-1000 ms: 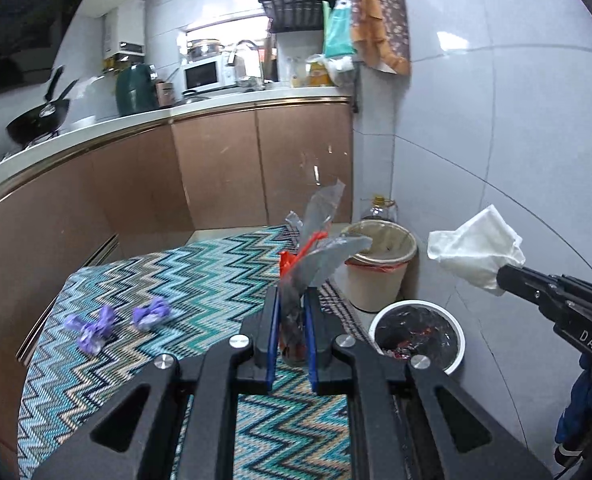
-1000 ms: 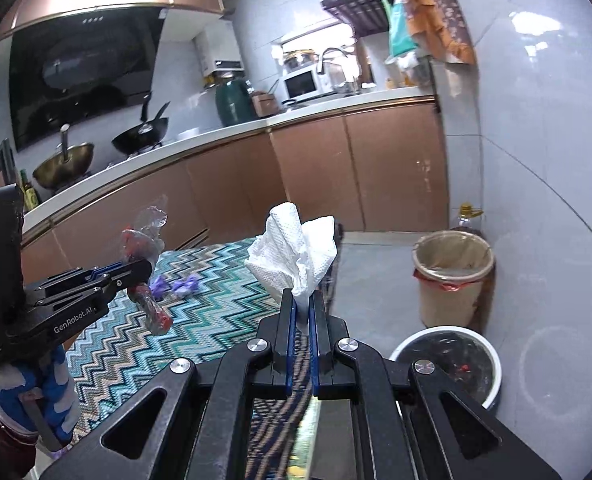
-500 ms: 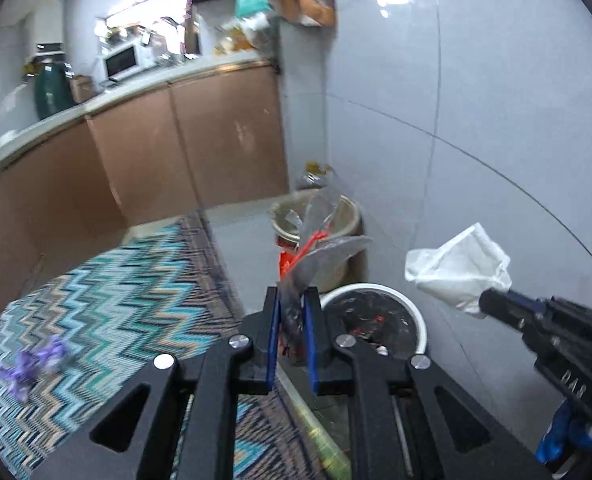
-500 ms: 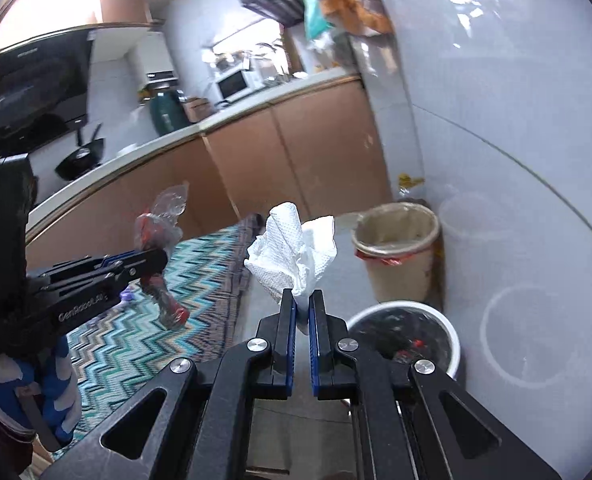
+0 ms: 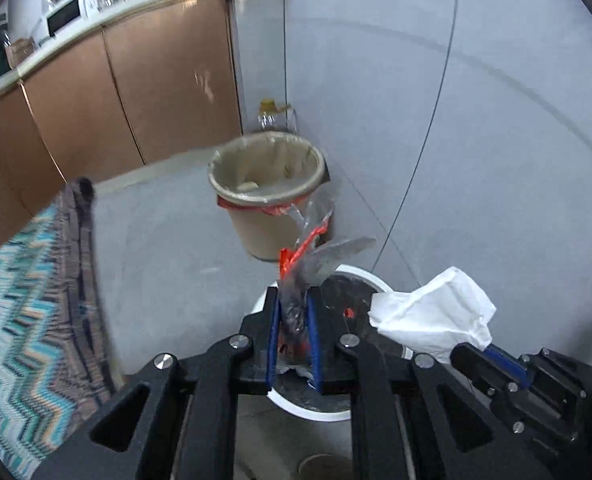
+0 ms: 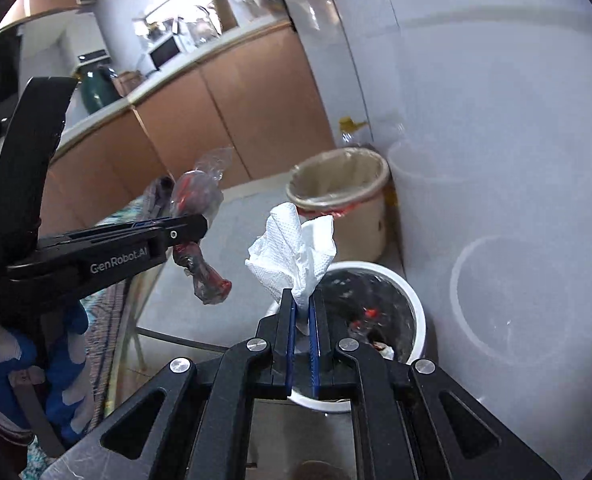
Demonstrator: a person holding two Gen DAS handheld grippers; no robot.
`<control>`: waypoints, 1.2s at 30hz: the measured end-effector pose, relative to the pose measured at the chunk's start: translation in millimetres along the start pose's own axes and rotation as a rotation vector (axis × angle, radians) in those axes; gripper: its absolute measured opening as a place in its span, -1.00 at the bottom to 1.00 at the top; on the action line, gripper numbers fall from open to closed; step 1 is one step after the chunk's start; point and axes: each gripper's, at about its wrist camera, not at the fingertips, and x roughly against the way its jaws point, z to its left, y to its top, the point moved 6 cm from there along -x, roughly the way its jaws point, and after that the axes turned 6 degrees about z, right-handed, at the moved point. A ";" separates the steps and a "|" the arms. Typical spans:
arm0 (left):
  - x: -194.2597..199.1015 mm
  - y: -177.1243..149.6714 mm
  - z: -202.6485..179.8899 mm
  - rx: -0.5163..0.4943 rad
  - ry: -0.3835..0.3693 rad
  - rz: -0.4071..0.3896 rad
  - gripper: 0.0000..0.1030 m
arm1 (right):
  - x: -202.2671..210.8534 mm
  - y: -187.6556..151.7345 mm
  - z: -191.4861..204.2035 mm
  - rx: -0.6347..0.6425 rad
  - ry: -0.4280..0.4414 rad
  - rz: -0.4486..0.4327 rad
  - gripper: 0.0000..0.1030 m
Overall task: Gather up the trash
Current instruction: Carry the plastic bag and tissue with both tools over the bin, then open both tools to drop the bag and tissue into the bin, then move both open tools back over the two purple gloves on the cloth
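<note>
Both tongs (image 5: 292, 300) (image 6: 302, 304) lower now, trash over white bin (image 5: 370, 276).

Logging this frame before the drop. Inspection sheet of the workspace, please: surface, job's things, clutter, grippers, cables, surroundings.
Surface: pale tiled floor; zigzag rug at its left edge.
Job's things: crumpled plastic wrapper with red print, white paper towel, white bin with black liner with scraps inside, beige bin behind it, lined.
Clutter: bottle with yellow cap behind the beige bin.
Grippers: left gripper has the wrapper between its jaws, which are opening, above the white bin; right gripper shut on the paper towel, beside it.
Cables: nothing seen.
Surroundings: brown cabinets, countertop with microwave, grey tiled wall.
</note>
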 end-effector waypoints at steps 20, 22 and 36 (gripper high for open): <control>-7.2 4.0 12.3 0.097 -0.075 -0.029 -0.29 | -54.0 -19.0 -34.8 -0.087 -0.088 0.076 0.11; 13.5 4.0 14.9 0.090 -0.061 -0.074 -0.29 | -42.1 -15.1 -27.3 -0.074 -0.094 0.056 0.19; 155.9 -43.3 58.6 0.060 0.102 -0.264 -0.14 | 76.6 19.0 55.9 0.093 -0.223 -0.156 0.78</control>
